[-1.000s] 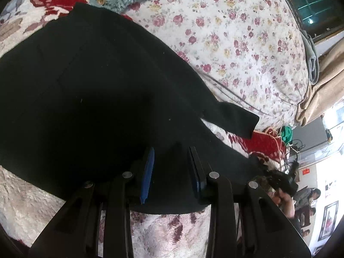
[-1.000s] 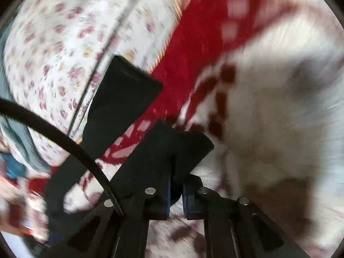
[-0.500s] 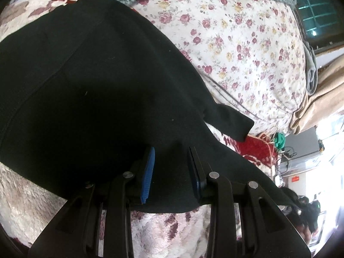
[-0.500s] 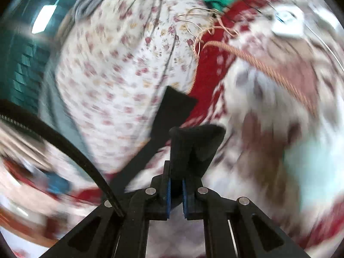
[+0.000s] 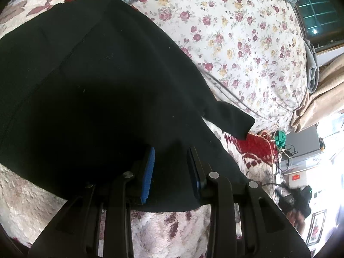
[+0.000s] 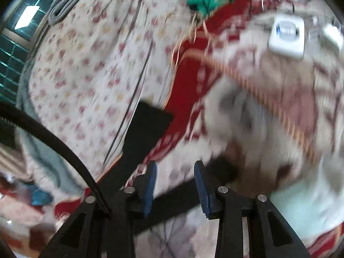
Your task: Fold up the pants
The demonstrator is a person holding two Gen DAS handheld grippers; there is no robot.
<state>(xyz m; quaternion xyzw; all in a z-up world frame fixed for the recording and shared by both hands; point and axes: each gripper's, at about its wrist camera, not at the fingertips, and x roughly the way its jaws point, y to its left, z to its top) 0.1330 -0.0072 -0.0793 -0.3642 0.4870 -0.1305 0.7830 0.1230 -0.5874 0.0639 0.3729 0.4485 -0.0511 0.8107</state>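
The black fabric pants are lying spread across the plush red-and-cream patterned blanket, one leg end reaching toward the white floral quilt along the blanket's far edge. The left gripper is grasping a bunched fold of the pants near their lower hem. The right gripper is releasing, its jaws opening with nothing pinched; a pant leg is lying below it.

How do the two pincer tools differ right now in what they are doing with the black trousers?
The left tool sits with black trousers cloth filling the gap between its blue pads; the right tool is opening, its gap clear, the trouser leg lying beyond it. The left view is sharp, the right blurred. Both have blue ribbed pads on black arms.
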